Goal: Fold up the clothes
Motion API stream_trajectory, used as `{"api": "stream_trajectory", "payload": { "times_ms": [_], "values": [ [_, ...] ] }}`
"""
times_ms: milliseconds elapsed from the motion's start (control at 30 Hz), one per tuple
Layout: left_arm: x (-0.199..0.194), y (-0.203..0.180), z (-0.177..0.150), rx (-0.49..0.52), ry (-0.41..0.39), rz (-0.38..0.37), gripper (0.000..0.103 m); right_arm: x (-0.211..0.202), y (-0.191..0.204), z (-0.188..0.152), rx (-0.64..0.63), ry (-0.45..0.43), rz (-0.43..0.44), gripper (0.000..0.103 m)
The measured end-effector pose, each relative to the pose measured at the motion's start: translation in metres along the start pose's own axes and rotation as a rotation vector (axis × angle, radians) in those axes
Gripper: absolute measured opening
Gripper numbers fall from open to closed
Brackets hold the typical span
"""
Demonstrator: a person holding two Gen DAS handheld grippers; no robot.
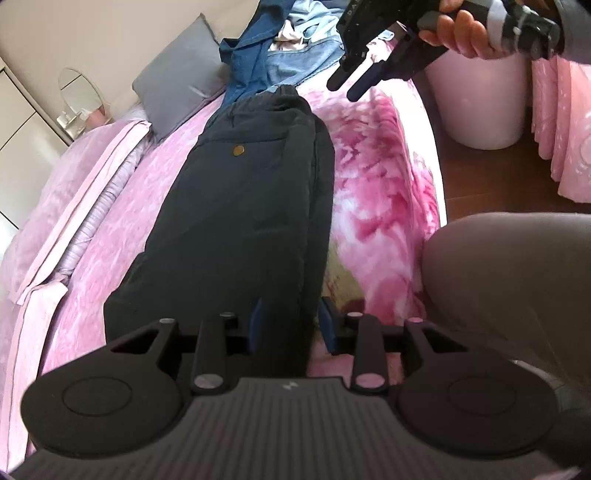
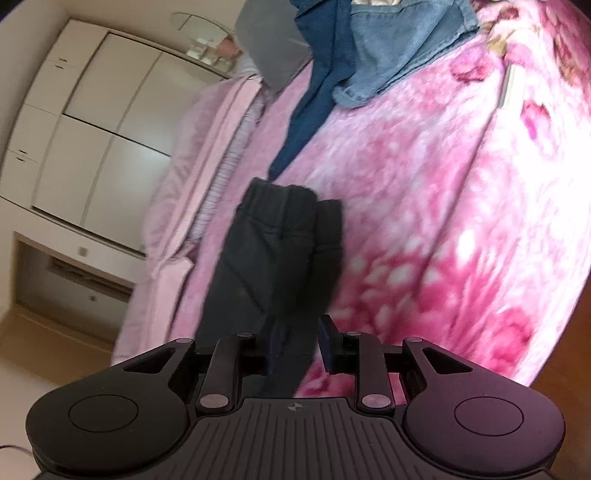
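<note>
Two hand-held grippers part-spread, dark trousers between pads, grip unclear, pink bedspread.

Holds the left gripper tilted downward, jaws partly apart. Grips the right gripper by its handle in a bare hand, well ahead of the left gripper, angled down, fingers parted with nothing between.

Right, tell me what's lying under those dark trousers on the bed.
The dark trousers lie folded lengthwise on the pink flowered blanket, which shows all around them. Their far end meets a blue garment from the pile. Whatever sits directly beneath the trousers is covered.
</note>
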State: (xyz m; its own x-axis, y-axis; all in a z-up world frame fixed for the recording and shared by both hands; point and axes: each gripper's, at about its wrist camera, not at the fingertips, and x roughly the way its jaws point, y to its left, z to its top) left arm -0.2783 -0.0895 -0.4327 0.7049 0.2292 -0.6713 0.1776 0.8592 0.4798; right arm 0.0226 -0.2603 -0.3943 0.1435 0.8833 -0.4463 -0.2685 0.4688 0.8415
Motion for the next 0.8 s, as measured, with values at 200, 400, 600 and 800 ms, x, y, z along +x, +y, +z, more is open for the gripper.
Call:
{"api": "stream_trajectory", "payload": {
  "times_ms": [200, 400, 600, 800],
  "values": [
    [0.013, 0.004, 0.004, 0.015, 0.027, -0.016, 0.021, 0.031, -0.007, 0.012, 0.074, -0.002, 0.073, 0.027],
    [0.014, 0.01, -0.007, -0.013, 0.003, -0.042, 0.006, 0.054, -0.02, 0.009, 0.069, 0.001, 0.074, 0.007],
    [0.019, 0.013, -0.018, -0.097, -0.016, -0.071, 0.004, 0.052, -0.036, -0.007, 0.018, -0.038, 0.032, 0.005],
    [-0.017, 0.072, -0.02, -0.5, -0.135, -0.181, 0.005, 0.022, 0.019, -0.005, -0.253, -0.12, -0.133, 0.023]
  ]
}}
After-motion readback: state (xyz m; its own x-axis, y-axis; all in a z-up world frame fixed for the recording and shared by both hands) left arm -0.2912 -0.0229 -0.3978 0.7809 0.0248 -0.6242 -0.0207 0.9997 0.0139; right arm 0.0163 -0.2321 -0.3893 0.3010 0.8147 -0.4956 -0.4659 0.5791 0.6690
